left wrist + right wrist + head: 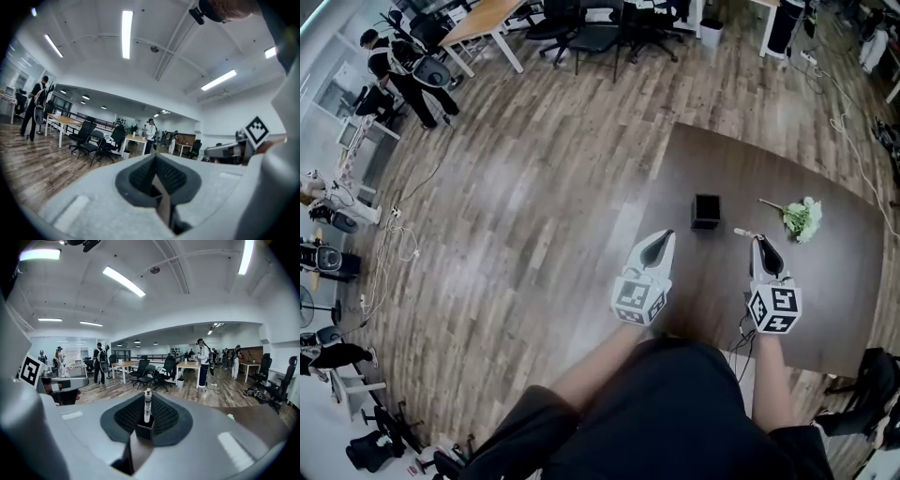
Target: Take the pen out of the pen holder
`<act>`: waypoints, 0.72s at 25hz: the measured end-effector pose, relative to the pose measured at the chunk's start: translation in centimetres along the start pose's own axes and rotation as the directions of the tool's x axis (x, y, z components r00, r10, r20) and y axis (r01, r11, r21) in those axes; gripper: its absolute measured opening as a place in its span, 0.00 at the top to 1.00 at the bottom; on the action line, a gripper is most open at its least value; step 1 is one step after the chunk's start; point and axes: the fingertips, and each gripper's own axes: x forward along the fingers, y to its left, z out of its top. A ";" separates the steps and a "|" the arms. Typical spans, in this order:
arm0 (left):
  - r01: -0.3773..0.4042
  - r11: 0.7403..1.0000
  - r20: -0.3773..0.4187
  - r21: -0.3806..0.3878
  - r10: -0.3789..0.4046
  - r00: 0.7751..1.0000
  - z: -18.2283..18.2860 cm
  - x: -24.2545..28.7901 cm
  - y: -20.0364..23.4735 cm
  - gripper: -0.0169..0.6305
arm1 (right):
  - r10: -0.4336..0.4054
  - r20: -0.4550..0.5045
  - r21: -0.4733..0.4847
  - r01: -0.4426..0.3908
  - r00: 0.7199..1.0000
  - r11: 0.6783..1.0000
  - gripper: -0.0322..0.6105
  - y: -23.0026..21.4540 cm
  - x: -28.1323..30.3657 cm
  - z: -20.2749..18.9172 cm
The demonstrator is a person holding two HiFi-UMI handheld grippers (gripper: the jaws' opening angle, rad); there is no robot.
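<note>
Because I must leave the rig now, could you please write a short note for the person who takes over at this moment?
Left gripper: shut, empty.
Right gripper: shut on the pen, which stands upright between its pads.
Pen holder: on the table, ahead of both grippers, touched by neither.
Done: the pen looks clear of the holder.
Left: probably only to set the pen down on the table.

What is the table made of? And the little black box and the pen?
The table looks like dark brown wood or laminate, dull and even. The black box seems plastic: smooth, plain sides. The pen looks like pale plastic with a slight shine.
</note>
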 end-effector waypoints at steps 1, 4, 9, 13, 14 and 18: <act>0.001 1.000 0.001 0.004 -0.001 1.000 0.2 0.3 0.0 0.97 | -0.009 0.004 -0.002 0.009 1.000 1.000 0.88 -0.1 -0.7 0.1; 0.013 1.000 -0.011 0.027 -0.013 1.000 0.4 1.1 -0.9 0.97 | -0.026 0.004 -0.014 0.026 1.000 1.000 0.88 -0.4 -2.7 0.0; 0.055 0.998 -0.032 0.042 -0.053 0.998 -0.2 2.2 -3.1 0.97 | -0.062 0.011 0.037 0.062 0.998 0.997 0.88 -1.9 -4.9 -0.7; 0.085 0.995 -0.041 0.053 -0.083 0.996 -0.4 2.9 -5.0 0.97 | -0.085 0.015 0.037 0.084 0.996 0.996 0.88 -2.9 -5.9 -0.9; 0.087 0.995 -0.041 0.054 -0.085 0.996 -0.2 3.0 -5.3 0.97 | -0.090 0.018 0.030 0.089 0.996 0.996 0.88 -3.0 -6.1 -0.6; 0.096 0.994 -0.047 0.053 -0.093 0.995 0.1 3.4 -6.3 0.97 | -0.093 0.025 0.016 0.092 0.995 0.996 0.88 -3.5 -6.5 0.0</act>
